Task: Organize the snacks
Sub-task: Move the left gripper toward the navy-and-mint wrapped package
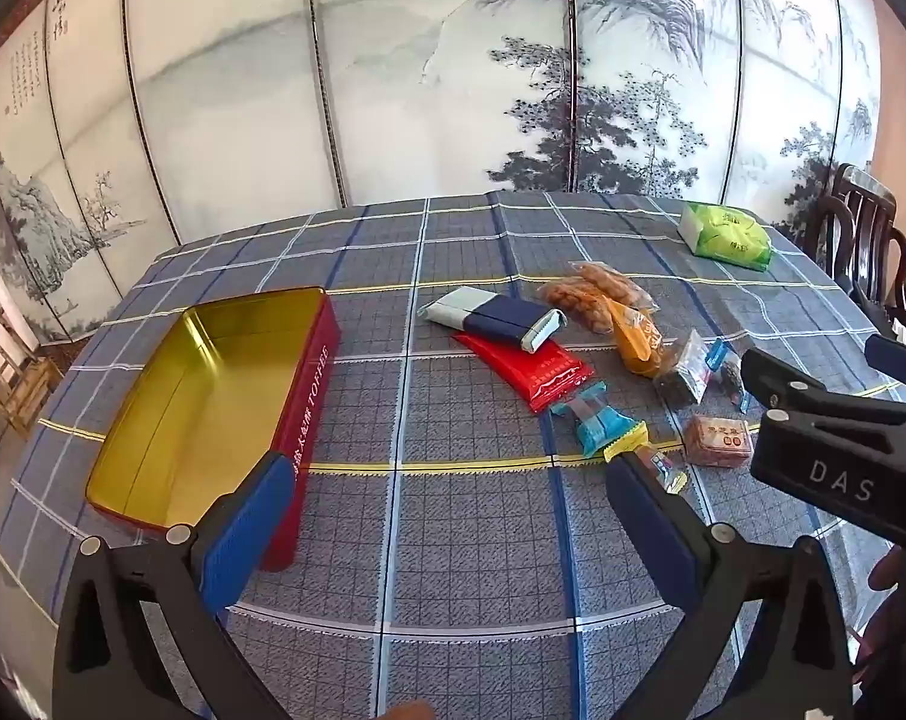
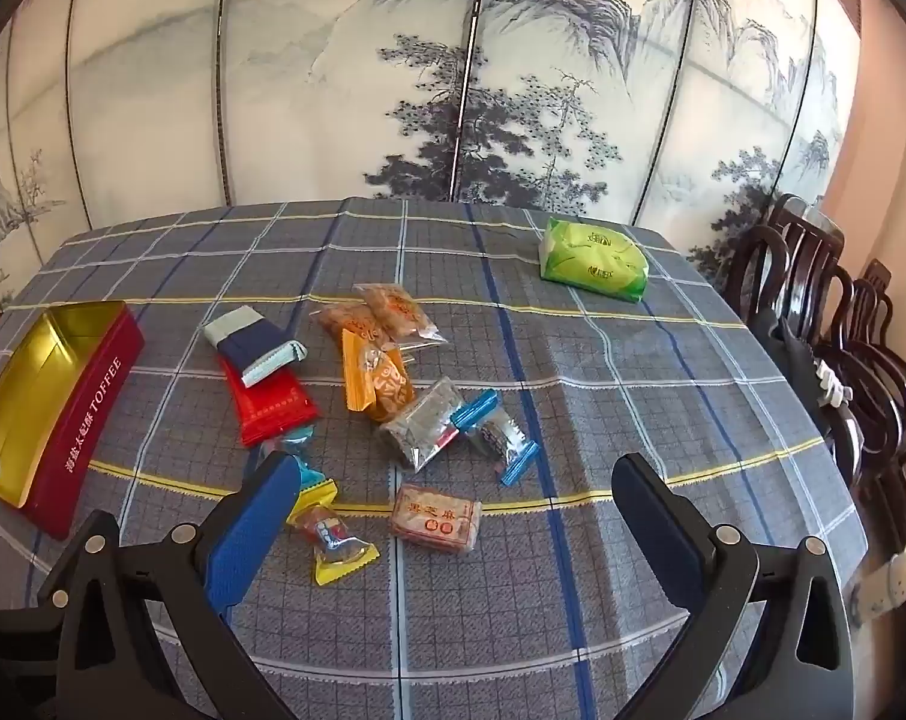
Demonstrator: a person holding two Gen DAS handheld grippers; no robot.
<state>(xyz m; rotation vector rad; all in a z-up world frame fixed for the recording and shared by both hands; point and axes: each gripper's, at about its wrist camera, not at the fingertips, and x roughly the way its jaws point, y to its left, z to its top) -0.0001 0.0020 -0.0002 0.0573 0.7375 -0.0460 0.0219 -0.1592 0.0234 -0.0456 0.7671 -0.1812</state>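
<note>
While "TOFFEE" reads in white on the side of the red tin (image 1: 309, 396), which sits open and empty, gold inside, at the left of the plaid table (image 2: 633, 372), "DAS" shows on the right gripper (image 2: 453, 516). Both it and the left gripper (image 1: 447, 516) tilt down over the table, jaws wide open, holding nothing. Snack packets (image 2: 393, 390) lie scattered mid-table, right of the tin, none inside it.

tin (image 2: 63, 396) left, snacks (image 2: 393, 384) right, on table (image 2: 633, 420)

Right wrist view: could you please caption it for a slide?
Open right gripper above scattered snack packets, empty toffee tin at left.
</note>
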